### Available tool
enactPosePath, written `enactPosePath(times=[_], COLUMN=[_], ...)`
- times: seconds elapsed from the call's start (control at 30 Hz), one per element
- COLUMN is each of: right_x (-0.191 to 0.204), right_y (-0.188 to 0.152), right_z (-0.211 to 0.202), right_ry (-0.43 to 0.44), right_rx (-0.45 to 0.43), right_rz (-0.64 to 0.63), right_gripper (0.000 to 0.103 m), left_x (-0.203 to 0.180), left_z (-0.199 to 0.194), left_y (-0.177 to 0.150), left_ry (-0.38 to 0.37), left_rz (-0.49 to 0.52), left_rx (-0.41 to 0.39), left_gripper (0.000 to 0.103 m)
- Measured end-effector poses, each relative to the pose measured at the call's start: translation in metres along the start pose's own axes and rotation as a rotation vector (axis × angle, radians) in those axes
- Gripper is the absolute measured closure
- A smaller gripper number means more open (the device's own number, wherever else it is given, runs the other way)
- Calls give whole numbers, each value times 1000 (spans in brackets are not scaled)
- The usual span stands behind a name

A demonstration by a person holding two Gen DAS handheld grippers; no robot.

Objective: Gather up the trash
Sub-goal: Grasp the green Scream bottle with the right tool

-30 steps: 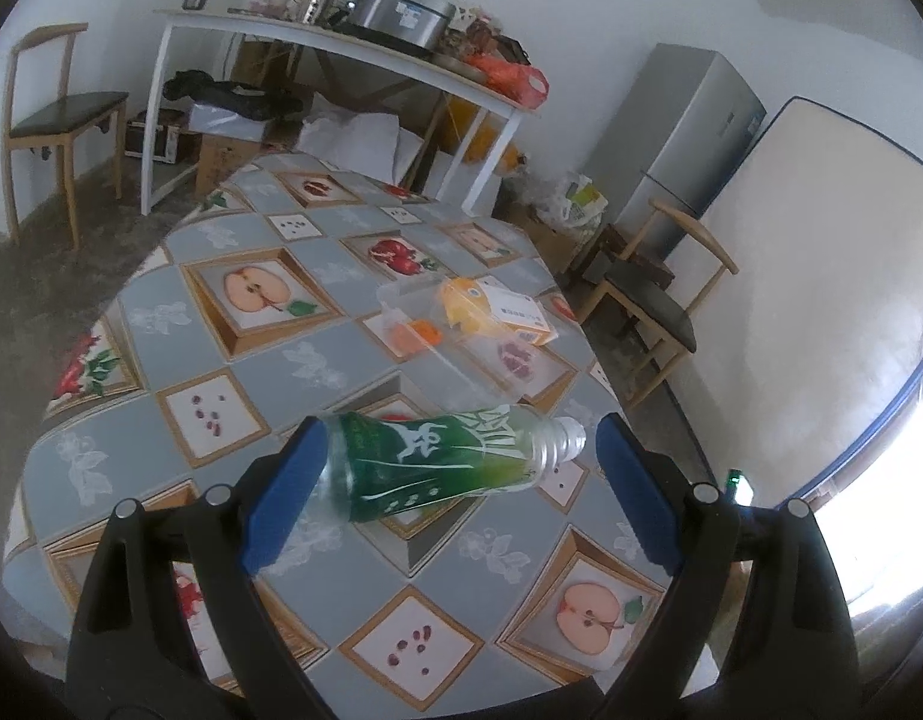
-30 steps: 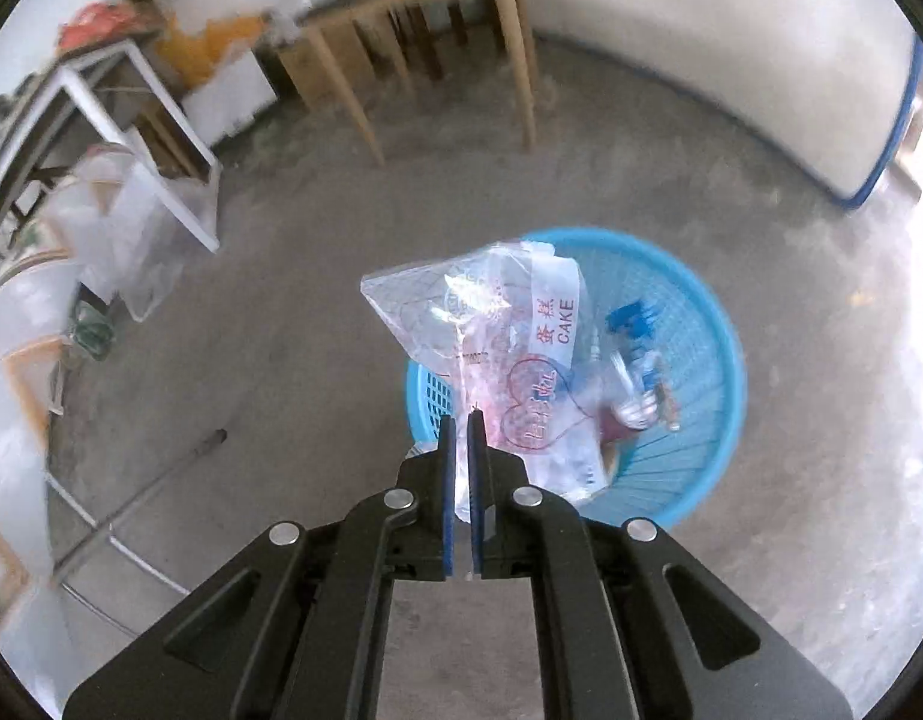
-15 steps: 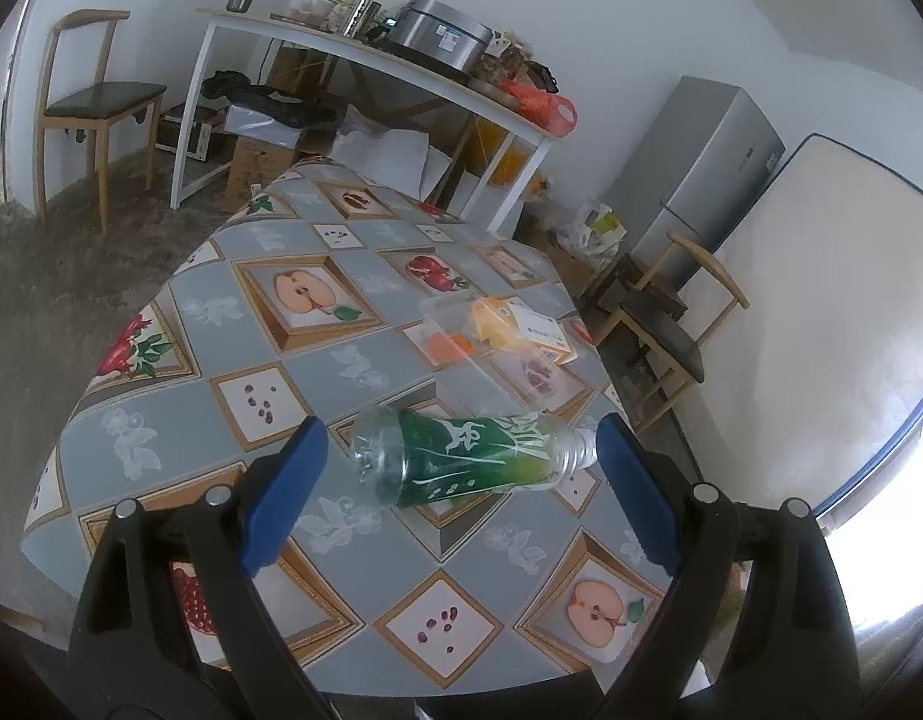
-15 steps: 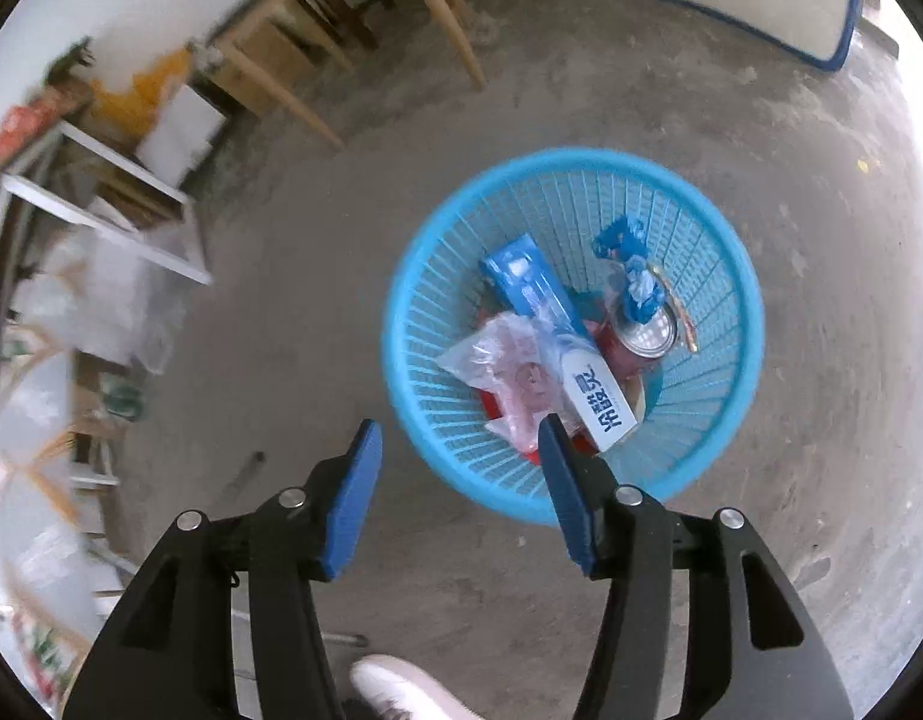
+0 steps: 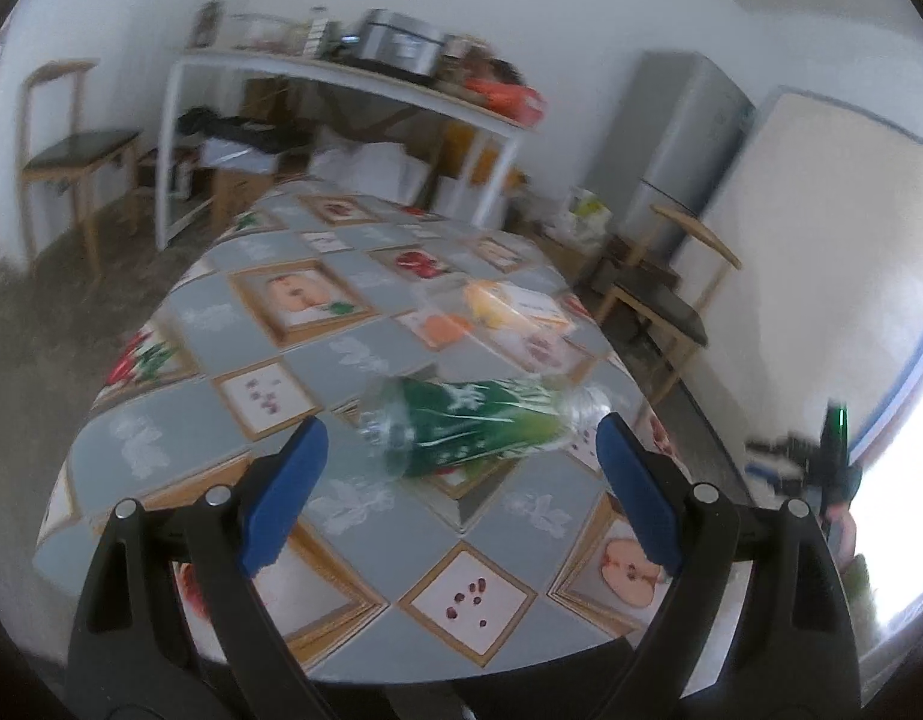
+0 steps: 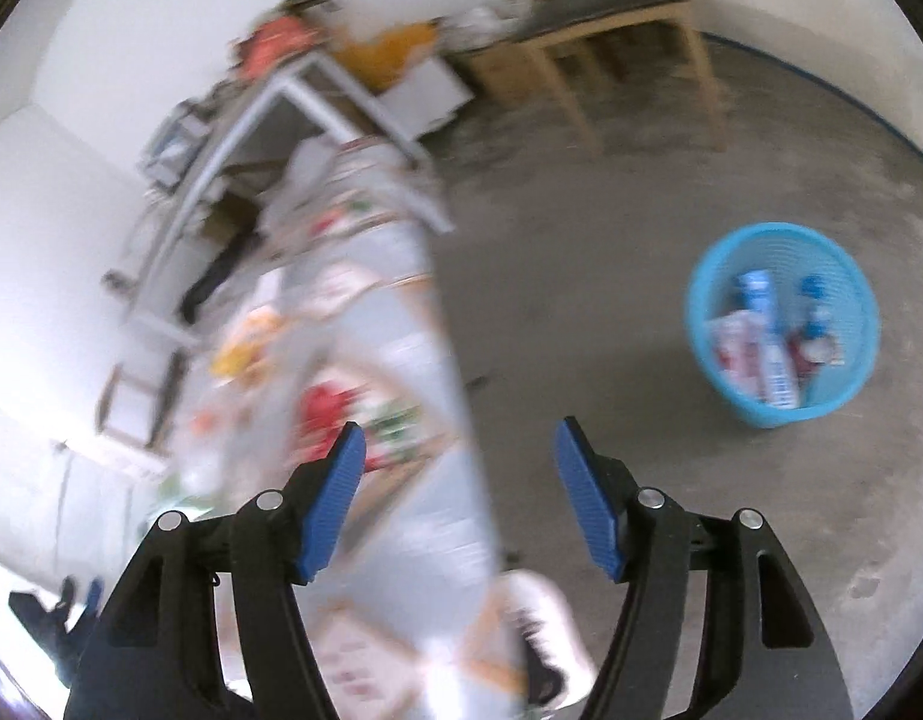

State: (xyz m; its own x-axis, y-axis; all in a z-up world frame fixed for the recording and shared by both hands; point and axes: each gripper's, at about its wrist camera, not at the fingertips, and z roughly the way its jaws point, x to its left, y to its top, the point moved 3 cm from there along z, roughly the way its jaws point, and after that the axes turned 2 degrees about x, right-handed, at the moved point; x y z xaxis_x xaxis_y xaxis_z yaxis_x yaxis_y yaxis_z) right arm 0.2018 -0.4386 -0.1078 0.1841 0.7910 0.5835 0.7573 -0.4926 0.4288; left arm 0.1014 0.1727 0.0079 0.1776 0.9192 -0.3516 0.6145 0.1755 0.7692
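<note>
Green-labelled plastic bottle (image 5: 473, 423) lies on its side on the bench (image 5: 365, 360), clear ends, crinkly wrapper, cap end toward the right finger; blurred, label text unreadable. It sits just ahead of the left gripper (image 5: 461, 492), between the lines of the two blue fingers (image 5: 284, 495), touching neither. Left fingers wide apart, nothing in them. Beyond the bottle, further from the fingers, a clear plastic wrapper with orange and yellow bits (image 5: 491, 318) lies on the fruit-pattern cloth; contents hard to make out.

The left wrist view alone shows the bottle clearly, plus the white shelf table (image 5: 341, 78) and a wooden chair (image 5: 71, 150) far beyond the left finger, a grey fridge (image 5: 671, 144) and a second chair (image 5: 665, 294) beyond the right finger. Far right edge: dark shapes against window glare, not identifiable.

The right wrist view alone shows the blue basket (image 6: 725, 384) on the concrete floor (image 6: 581, 312), well to the right of the right finger, with wrappers and packets (image 6: 755, 348) already inside. Right gripper (image 6: 455, 468) has just been opening; fingers (image 6: 332, 504) stand apart with nothing between them. The bench edge (image 6: 443, 324) runs up from between the fingers, heavily motion-blurred; the cloth pattern and items left of it are smears. A white shoe (image 6: 539, 636) shows low between the fingers, partly cut off by the bench. Bottom left corner: dark shapes, too blurred to name.
</note>
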Motion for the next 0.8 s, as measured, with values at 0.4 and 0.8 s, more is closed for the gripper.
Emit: enactPosePath(times=[0.4, 0.8], right_x=[118, 155], right_y=[-42, -60], right_z=[31, 77], right_ry=[199, 264], right_rx=[126, 298], right_rz=[-136, -70], right_gripper=[37, 37], left_x=[43, 14], left_z=[121, 115], left_y=[46, -10], left_ry=[-130, -445], left_rz=[-111, -278], left_rx=[223, 387], left_gripper=[16, 18])
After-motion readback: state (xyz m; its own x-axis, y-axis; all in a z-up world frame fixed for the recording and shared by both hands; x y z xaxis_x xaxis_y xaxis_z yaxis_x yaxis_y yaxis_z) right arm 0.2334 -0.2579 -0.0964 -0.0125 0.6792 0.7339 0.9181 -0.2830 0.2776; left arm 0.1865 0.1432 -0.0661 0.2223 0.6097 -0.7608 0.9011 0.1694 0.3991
